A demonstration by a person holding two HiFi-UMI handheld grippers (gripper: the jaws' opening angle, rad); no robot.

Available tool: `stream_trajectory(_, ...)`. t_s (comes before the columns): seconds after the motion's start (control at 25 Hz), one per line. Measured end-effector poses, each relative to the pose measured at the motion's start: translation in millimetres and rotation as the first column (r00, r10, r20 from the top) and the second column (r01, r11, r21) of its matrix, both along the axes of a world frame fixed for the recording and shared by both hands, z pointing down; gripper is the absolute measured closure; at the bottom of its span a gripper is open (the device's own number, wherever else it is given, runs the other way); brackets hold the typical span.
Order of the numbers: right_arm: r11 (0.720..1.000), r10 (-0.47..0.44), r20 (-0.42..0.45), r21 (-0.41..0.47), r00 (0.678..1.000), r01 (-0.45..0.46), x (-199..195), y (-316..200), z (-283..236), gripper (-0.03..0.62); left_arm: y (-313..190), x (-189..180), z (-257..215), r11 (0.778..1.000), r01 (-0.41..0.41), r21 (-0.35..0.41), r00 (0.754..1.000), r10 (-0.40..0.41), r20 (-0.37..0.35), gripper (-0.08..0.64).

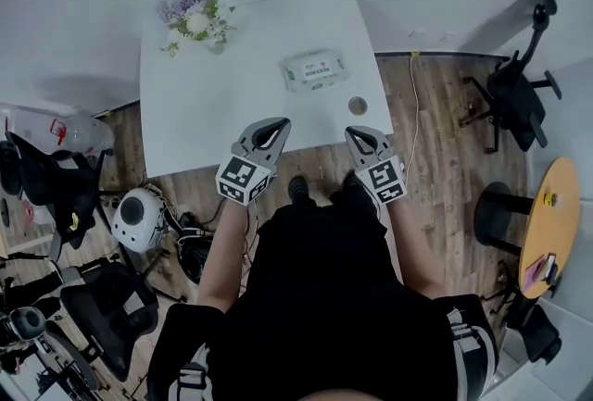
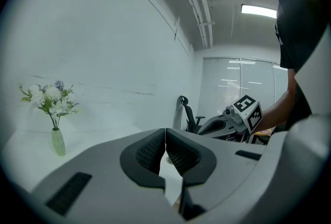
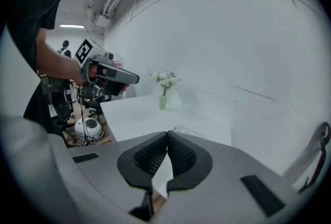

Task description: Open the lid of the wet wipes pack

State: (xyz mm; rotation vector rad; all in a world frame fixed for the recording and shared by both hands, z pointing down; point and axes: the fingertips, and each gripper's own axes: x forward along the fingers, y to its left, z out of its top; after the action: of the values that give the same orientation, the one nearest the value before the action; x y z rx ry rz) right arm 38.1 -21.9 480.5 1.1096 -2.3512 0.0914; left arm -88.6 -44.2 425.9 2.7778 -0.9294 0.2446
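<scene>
Worktop (image 1: 213, 103), white and square, takes up the middle of the floor in front of the person, who stands at its near edge with a gripper in each hand. A vase of flowers (image 1: 196, 19) sits at the far left corner, well apart from everything else. The wet wipes pack (image 1: 315, 70) lies flat on the right half of the worktop, towards the far side, its long axis running left to right across the person's front with a slight tilt. The left gripper (image 1: 276, 125) and the right gripper (image 1: 358, 134) both hover at the near edge, pointing away from the person, and the pack sits ahead of them, roughly in the gap between the two. From where I stand neither looks clearly nearer, so either could reach it with a short push forward. Seen from the right gripper, the pack (image 3: 189, 132) shows just above the jaw tips, so that one seems better lined up. Both grippers have their jaws pressed together with nothing between them. The lid on top of the pack looks flat and shut, though it is too small to tell which edge lifts.
</scene>
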Motion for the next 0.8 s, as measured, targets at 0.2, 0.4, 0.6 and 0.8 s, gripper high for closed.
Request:
stream_trajectory(0.2, 1.000, -0.001, -0.002, 0.004, 1.000, 0.001, -3, -12, -1, 0.577, -7, -8, 7, 1.000, 0.019, -0.012, 1.000, -0.019, 0.000, 0.535)
stream_trajectory(0.4, 0.999, -0.051, -0.008, 0.011, 0.999, 0.051, -10, -30, 0, 0.577, -20, -11, 9, 0.999, 0.052, -0.004, 0.999, -0.052, 0.005, 0.535)
stream_trajectory(0.6, 0.994, -0.110, -0.041, 0.011, 0.993, 0.111, -12, -52, 2, 0.577, -37, -13, 17, 0.995, 0.100, -0.021, 0.995, -0.100, -0.002, 0.535)
stream_trajectory(0.8, 0.987, -0.159, -0.060, -0.004, 0.985, 0.159, -2, -81, 16, 0.577, -62, -1, 31, 0.990, 0.132, -0.050, 0.991, -0.132, 0.013, 0.535)
